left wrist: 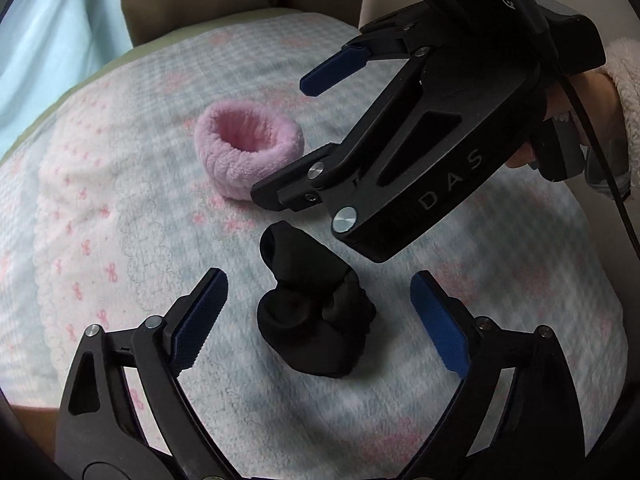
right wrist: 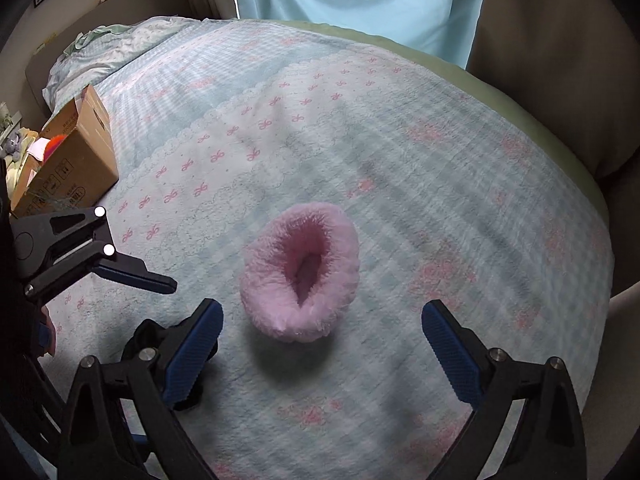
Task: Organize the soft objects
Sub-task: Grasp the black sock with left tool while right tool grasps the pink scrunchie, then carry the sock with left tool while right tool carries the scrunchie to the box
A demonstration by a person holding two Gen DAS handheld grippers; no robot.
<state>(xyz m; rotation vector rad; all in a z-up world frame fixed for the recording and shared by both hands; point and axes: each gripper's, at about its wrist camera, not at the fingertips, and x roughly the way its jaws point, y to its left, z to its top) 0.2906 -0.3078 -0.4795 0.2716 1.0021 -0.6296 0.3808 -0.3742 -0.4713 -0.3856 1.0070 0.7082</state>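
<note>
A black rolled sock (left wrist: 316,320) lies on the blue-and-pink bed cover (left wrist: 120,240). My left gripper (left wrist: 319,276) hovers just over it, open, a blue pad on either side and neither touching. A fluffy pink sock roll (right wrist: 300,272) stands mouth up a little farther back; the pink roll (left wrist: 246,152) also shows in the left wrist view. My right gripper (right wrist: 322,307) is open around its near side without contact. The right gripper (left wrist: 284,140) reaches in from the upper right. One left finger (right wrist: 136,274) shows at the left edge.
A cardboard box (right wrist: 72,160) holding colourful soft things stands on the bed at the far left. A pillow (right wrist: 120,44) lies at the back, below a light blue curtain (right wrist: 360,0). A hand in a fluffy sleeve (left wrist: 624,80) holds the right gripper.
</note>
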